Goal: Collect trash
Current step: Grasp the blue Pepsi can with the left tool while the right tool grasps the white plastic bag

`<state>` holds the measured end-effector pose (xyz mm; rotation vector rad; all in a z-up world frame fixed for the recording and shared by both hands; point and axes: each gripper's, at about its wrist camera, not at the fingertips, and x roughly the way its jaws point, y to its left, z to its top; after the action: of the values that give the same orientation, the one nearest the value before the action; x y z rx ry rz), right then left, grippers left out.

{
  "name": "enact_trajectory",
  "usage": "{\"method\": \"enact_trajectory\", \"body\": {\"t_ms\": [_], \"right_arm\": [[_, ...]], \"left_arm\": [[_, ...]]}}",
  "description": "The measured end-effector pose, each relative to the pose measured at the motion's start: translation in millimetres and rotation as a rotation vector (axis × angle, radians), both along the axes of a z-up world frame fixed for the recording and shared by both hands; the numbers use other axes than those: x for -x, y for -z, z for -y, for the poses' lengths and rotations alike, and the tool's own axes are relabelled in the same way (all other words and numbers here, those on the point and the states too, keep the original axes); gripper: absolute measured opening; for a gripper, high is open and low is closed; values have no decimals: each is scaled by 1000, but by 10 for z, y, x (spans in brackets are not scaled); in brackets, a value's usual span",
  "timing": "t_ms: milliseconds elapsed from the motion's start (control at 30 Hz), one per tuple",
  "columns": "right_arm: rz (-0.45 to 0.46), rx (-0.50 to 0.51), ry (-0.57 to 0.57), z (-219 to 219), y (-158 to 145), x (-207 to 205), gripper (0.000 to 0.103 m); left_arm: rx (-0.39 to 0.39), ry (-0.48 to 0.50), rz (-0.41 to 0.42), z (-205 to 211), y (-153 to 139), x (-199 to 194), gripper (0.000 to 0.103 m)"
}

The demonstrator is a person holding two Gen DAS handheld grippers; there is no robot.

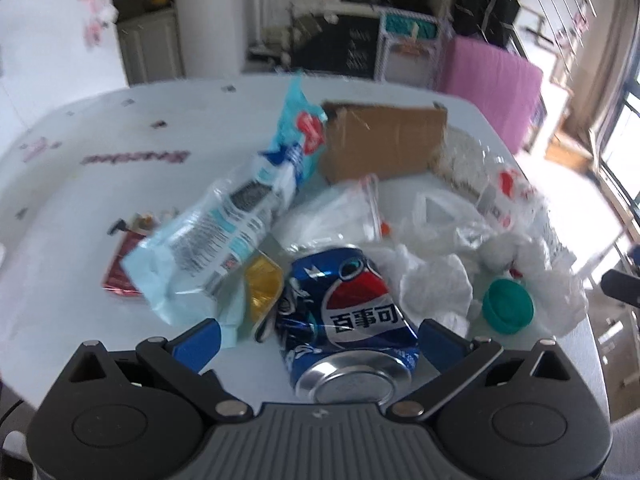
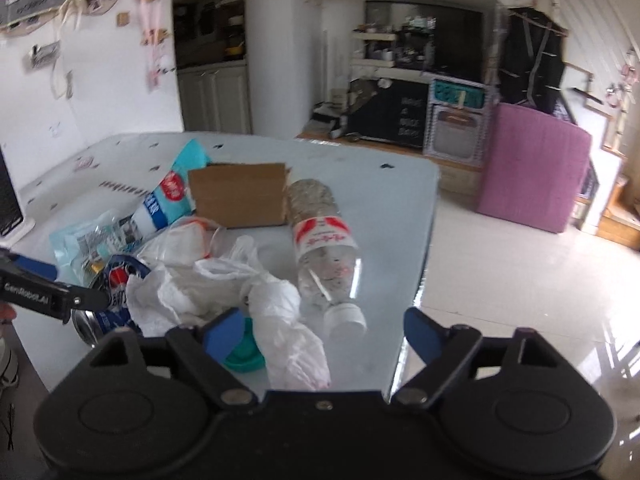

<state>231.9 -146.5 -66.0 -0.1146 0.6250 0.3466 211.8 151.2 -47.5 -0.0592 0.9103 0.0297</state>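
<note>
Crushed blue Pepsi can (image 1: 344, 320) sits between left gripper (image 1: 318, 338) jaws, apart, not gripping. Right gripper (image 2: 324, 330) jaws apart over crumpled white plastic bag (image 2: 288, 320); dented can may slip sideways.

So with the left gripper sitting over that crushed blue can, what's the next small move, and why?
Probably ease the left gripper a little further forward and close on the crushed blue can. Its jaws stand open with the can lying between the blue fingers, and neither pad appears to press on it yet. The right gripper is open too, above the white plastic bag.
</note>
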Motion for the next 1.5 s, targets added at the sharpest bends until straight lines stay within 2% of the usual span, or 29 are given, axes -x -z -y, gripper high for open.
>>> {"method": "enact_trajectory", "body": {"t_ms": [133,267,400,567,700,933,1133,1500], "right_arm": [[-41,13,-54,-96,97,-103,77],[-57,30,-80,-172,180,-185,75],[-79,38,-93,-211,259,-289,71],[-104,59,-115,-269,346,-364,63],[-121,82,-128,-329,416,-363,48],[-117,95,-137,-347,461,-313,34],[-84,37,-132,-273,320,-204,28],[-27,-25,-97,-207,55,31,28]], "left_arm": [[22,56,-79,37,177,-170,103],[14,66,-133,67,332,-287,103],[37,46,-166,39,446,-379,103],[26,27,-127,53,440,-361,98],[13,29,-107,109,438,-275,97],[-12,18,-68,178,427,-85,96],[-36,-7,3,202,269,76,95],[-41,-21,96,273,-54,287,92]]}}
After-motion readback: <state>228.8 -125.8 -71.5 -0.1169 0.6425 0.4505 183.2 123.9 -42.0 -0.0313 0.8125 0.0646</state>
